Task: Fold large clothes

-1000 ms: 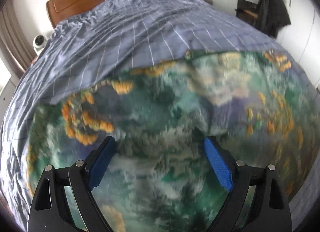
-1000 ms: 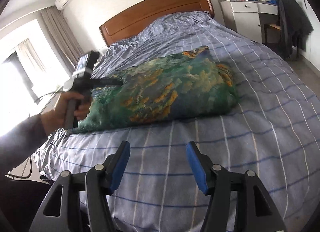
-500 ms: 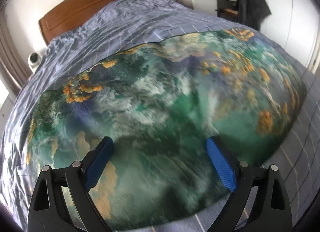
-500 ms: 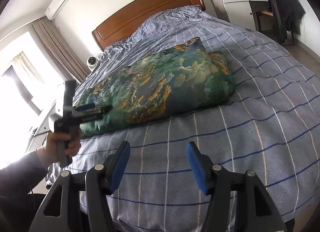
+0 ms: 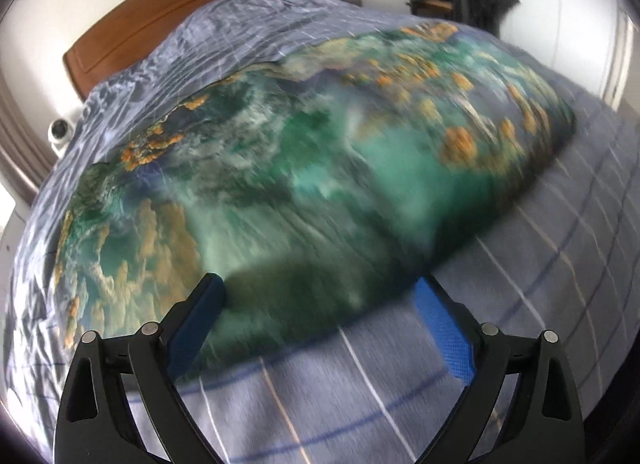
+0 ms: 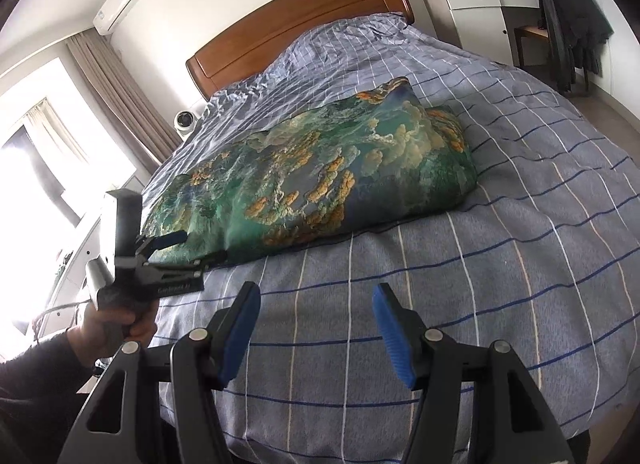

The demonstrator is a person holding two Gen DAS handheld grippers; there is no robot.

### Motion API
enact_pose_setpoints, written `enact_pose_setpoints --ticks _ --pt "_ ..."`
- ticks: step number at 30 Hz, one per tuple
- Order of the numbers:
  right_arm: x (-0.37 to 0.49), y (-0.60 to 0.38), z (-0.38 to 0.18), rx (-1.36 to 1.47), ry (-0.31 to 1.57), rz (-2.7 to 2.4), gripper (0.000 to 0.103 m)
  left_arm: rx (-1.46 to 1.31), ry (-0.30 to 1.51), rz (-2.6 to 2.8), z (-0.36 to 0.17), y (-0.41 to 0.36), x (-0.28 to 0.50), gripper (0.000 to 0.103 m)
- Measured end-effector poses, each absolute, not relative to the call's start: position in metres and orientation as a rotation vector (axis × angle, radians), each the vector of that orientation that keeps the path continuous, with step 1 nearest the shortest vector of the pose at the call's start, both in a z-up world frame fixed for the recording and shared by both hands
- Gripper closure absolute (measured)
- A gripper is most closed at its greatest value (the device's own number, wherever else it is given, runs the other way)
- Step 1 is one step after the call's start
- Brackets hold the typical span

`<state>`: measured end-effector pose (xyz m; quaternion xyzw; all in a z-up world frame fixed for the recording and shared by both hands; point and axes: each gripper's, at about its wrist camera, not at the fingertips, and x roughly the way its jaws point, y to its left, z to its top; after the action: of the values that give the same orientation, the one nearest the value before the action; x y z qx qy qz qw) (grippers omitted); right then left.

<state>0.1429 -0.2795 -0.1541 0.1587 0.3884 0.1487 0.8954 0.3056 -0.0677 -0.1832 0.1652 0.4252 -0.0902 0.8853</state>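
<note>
A large green cloth with orange and white patches [image 6: 320,175] lies folded in a puffy rectangle on the blue checked bed cover [image 6: 480,264]. In the left wrist view the cloth [image 5: 320,167] fills the middle, blurred by motion. My left gripper [image 5: 318,284] is open wide, its fingers just before the cloth's near edge, with no pad pressing on it. From the right wrist view the left gripper [image 6: 202,246] sits at the cloth's near left corner, held by a hand [image 6: 120,320]. My right gripper [image 6: 316,290] hangs open over bare cover, short of the cloth.
A wooden headboard [image 6: 300,27] closes the far end of the bed. A white dresser [image 6: 472,11] and a dark jacket on a chair [image 6: 568,23] stand at the right. A small white camera [image 6: 185,119] sits left of the bed by the curtain.
My left gripper has drawn back from over the cloth to its near edge, so the bed cover now shows under its fingers. The right gripper has stayed where it was.
</note>
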Motion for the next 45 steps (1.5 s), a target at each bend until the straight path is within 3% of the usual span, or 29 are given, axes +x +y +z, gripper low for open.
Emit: enact_pose_setpoints --ticks 22,28,31,45 --pt "0.141 -0.248 -0.159 0.310 0.857 0.281 0.042 0.171 0.889 -0.176 -0.162 -0.028 0.270 0.006" --pt "0.141 -0.262 -0.167 0.352 0.870 0.238 0.038 0.171 0.877 -0.180 -0.156 -0.031 0.271 0.006" --pt "0.147 -0.271 -0.169 0.364 0.875 0.212 0.028 0.165 0.865 -0.206 -0.151 -0.036 0.275 0.006" --pt "0.262 -0.360 -0.228 0.892 0.848 0.101 0.022 0.235 0.860 -0.218 -0.143 -0.057 0.281 0.006"
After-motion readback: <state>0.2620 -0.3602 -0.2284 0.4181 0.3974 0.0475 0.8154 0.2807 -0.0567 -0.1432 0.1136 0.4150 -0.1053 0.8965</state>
